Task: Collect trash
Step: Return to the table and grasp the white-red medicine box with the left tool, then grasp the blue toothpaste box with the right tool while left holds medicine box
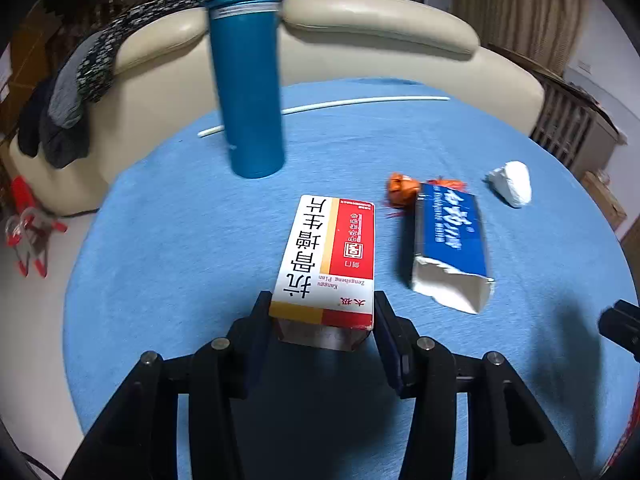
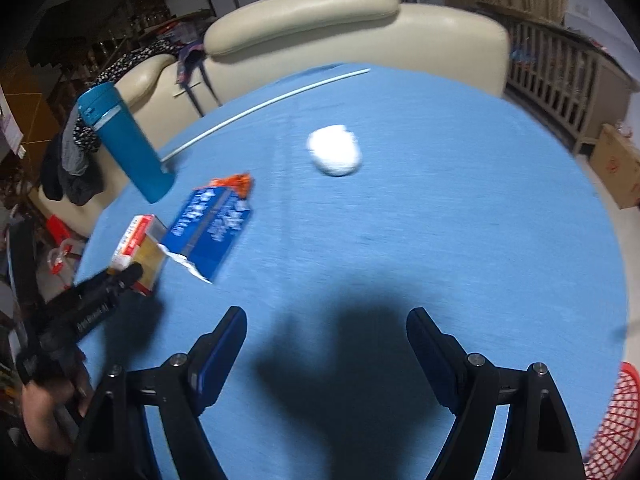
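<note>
Left gripper (image 1: 322,320) at the bottom centre of its own view is clamped on the near end of the red and white medicine box (image 1: 330,256), one pad on each side, box jutting away toward mid-frame. Right gripper (image 2: 326,344) hangs released over bare blue tablecloth (image 2: 460,240) at the bottom of its view, nothing between the pads.

Just past the box, to its right in the left view, lies the torn blue carton (image 1: 450,240), then an orange wrapper (image 1: 402,190) at its far end, and a white paper wad (image 1: 512,182) toward the right. Teal bottle (image 1: 250,80) stands further back, upper centre. Red basket (image 2: 612,420) peeks in at the lower right of the right view.

Worry, I'd say: the grip is only on the box's end, so it could swing or slip out on the lift, and cardboard may crush.
</note>
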`<state>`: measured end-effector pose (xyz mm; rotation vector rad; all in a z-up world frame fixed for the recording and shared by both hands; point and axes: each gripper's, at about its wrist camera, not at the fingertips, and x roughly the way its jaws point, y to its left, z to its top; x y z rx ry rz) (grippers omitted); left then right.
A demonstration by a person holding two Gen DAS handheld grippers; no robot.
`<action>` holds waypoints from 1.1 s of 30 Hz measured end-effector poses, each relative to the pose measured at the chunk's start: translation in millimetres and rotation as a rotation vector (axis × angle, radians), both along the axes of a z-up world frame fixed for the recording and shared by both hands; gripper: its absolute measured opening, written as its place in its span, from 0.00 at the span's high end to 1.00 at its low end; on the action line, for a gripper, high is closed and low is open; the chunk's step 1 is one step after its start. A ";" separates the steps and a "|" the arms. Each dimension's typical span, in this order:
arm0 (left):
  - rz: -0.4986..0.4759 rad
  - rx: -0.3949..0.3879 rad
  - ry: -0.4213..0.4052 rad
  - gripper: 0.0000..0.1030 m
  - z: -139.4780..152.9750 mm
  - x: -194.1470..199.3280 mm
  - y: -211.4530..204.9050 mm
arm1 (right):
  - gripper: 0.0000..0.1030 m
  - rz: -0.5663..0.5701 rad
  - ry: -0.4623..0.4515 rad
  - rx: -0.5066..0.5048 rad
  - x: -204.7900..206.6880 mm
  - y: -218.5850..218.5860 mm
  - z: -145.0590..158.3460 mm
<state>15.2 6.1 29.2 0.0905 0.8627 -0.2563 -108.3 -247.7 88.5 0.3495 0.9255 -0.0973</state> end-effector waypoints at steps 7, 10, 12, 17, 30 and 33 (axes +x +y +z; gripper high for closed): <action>0.079 -0.023 0.001 0.51 3.4 -5.3 26.2 | 0.18 -0.013 0.019 0.113 60.7 48.2 -0.2; 0.097 -0.024 -0.008 0.51 5.0 -7.6 34.8 | 0.18 -0.025 0.036 0.112 85.3 68.9 -5.1; 0.112 -0.028 -0.012 0.51 6.0 -8.6 41.9 | 0.18 -0.030 0.038 0.096 97.3 80.0 -6.1; 0.152 -0.039 -0.010 0.51 5.4 -7.2 57.2 | 0.18 -0.040 0.059 0.014 121.6 105.6 -11.5; 0.127 -0.057 0.003 0.51 4.7 -10.2 46.5 | 0.41 0.007 0.098 0.001 102.0 64.7 -35.8; 0.101 -0.058 0.002 0.51 7.8 -15.6 34.1 | 0.41 0.003 0.073 0.011 83.3 49.7 -31.7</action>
